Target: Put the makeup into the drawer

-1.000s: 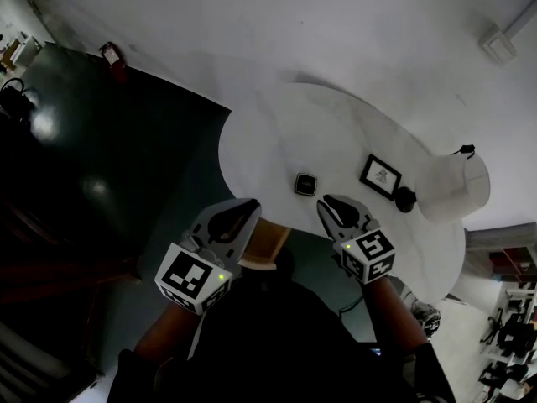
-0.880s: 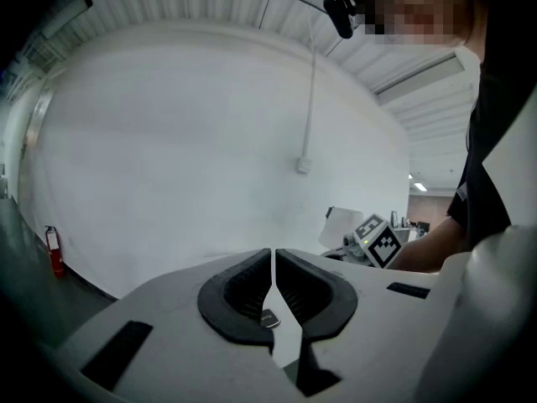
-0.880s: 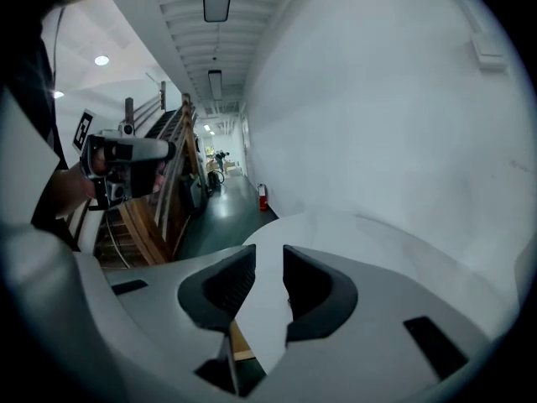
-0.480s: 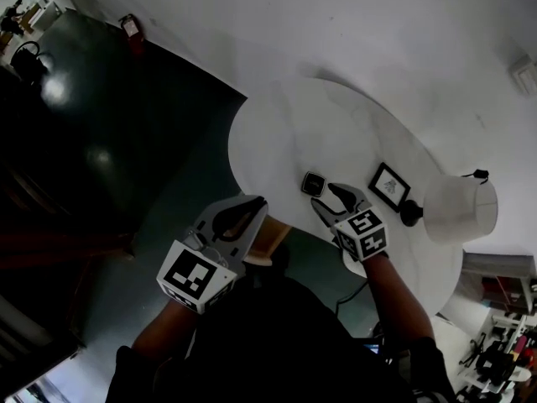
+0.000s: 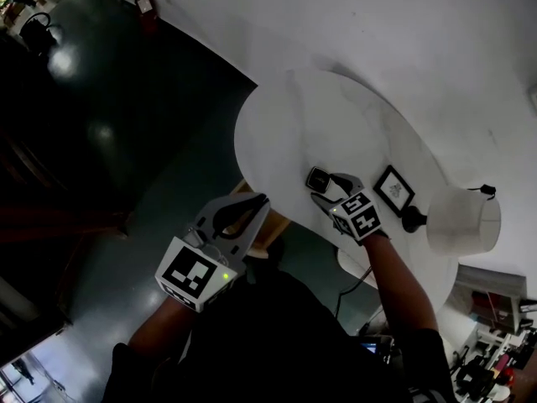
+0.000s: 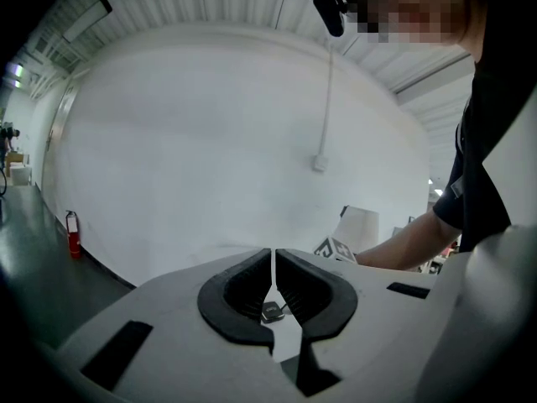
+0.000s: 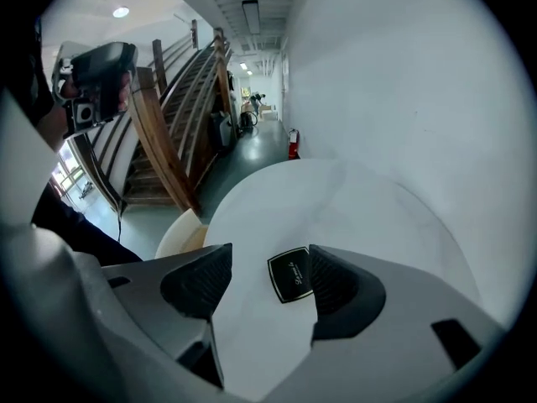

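Observation:
The makeup, a small black square compact [image 5: 318,178] with a gold rim, lies flat on the round white table [image 5: 285,133] near its front edge. My right gripper [image 5: 326,189] points steeply down over it. In the right gripper view its jaws are opening around the compact [image 7: 290,275], which lies close to the right pad [image 7: 329,282] with no pad pressing on it. My left gripper [image 5: 254,205] hovers shut and empty off the table's front edge, above a tan open drawer [image 5: 273,228]. Its closed jaws [image 6: 273,255] show in the left gripper view.
A small black picture frame [image 5: 393,189] and a lamp with a white shade [image 5: 463,218] stand on the table to the right of the compact. A wooden staircase [image 7: 168,133] and a dark floor [image 5: 126,133] lie to the left.
My right gripper has dropped toward the table and forward to the compact, and its jaws have gone from shut to wide. The left gripper has stayed almost still.

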A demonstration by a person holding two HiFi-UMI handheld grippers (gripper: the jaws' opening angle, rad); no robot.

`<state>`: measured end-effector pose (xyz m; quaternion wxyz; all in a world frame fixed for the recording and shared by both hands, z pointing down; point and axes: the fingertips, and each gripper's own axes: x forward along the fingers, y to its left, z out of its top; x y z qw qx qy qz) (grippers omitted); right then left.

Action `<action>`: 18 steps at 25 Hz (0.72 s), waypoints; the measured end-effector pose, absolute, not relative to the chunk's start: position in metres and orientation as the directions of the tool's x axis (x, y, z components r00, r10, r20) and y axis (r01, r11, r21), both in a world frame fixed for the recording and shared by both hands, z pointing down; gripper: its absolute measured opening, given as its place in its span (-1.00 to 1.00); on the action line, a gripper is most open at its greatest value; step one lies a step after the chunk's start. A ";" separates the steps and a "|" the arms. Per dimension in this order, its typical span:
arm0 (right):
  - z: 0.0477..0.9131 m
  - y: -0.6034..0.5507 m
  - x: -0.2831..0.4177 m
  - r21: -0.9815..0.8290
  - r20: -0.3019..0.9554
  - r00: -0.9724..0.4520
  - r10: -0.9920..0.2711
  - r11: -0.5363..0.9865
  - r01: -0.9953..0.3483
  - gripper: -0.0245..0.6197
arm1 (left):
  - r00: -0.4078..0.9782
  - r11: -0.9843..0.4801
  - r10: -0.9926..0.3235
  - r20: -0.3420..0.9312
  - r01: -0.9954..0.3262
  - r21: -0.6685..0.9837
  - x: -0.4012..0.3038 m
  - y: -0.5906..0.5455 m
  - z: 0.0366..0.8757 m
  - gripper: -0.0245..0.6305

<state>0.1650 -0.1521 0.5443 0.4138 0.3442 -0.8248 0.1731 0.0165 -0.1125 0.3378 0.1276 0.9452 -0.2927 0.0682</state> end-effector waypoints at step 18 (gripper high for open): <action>0.620 -0.174 0.183 0.000 0.913 -0.334 -0.234 0.819 -0.574 -0.05 | 0.775 -0.747 -0.570 0.273 -0.627 0.219 0.005 -0.111 0.359 -0.89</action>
